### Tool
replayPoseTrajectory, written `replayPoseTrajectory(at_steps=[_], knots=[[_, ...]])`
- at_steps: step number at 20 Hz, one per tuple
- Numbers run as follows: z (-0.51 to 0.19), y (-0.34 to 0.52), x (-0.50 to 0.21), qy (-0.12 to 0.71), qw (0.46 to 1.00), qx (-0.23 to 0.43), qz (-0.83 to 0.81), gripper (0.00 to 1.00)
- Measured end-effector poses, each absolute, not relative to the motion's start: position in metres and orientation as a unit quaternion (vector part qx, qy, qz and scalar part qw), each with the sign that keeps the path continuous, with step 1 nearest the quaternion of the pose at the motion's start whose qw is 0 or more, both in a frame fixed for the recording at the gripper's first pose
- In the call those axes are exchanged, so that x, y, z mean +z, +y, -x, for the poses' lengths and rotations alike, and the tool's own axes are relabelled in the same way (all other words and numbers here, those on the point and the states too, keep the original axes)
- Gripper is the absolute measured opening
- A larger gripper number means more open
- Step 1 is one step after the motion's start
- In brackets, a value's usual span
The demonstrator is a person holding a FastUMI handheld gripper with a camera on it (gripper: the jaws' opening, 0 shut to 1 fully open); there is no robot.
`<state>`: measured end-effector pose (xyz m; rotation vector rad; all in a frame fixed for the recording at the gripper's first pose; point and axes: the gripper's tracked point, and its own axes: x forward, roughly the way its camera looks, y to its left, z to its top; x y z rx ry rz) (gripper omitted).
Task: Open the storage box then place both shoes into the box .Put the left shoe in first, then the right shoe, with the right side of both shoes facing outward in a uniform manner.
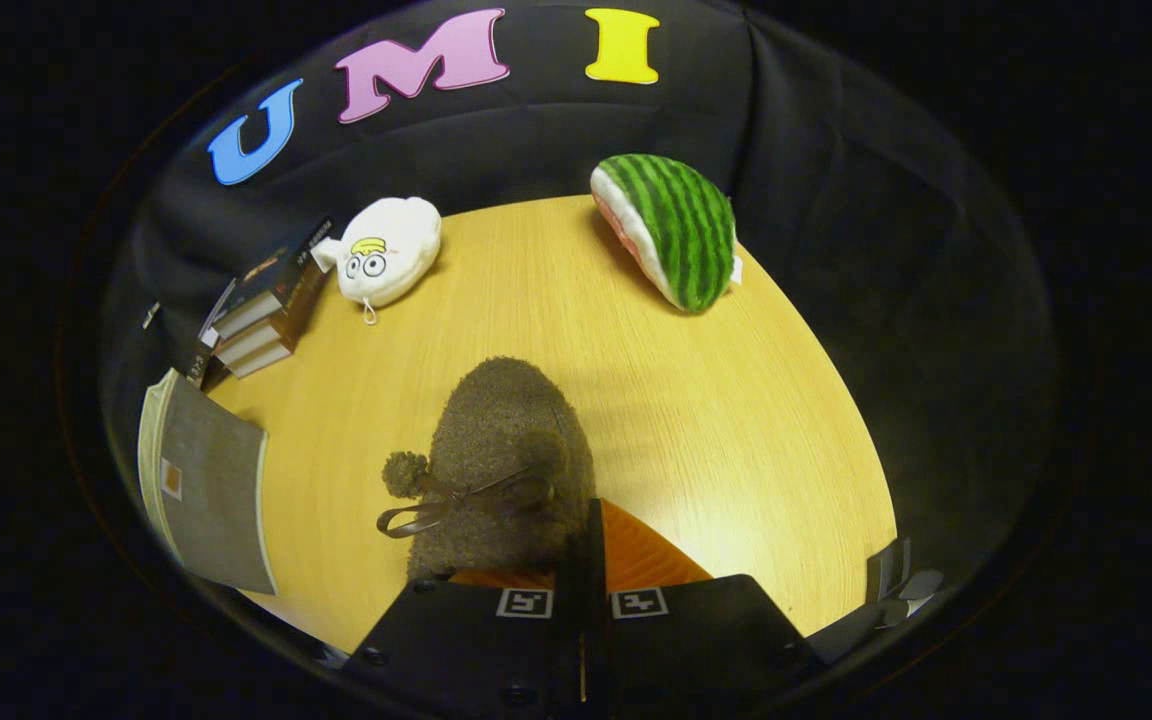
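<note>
Gripper (582,575) fingers are pressed together over the orange lining at the heel of a fuzzy brown shoe (506,450) on the table (736,420).

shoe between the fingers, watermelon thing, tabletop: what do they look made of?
Shoe: fuzzy brown fleece or boucle by its nubby matte pile, with a pompom and a glossy ribbon bow; the gripper looks shut on its rear edge. Watermelon toy: soft plush, striped fuzzy fabric. Table: light wood grain, smooth with a slight sheen, possibly laminate.
</note>
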<state>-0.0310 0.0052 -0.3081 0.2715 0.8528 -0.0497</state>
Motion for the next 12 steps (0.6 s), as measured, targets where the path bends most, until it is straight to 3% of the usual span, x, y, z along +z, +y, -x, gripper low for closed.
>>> replayPoseTrajectory(at_steps=[12], knots=[[0.021, 0.161, -0.149, 0.355, 0.917, 0.059, -0.169, 0.07]])
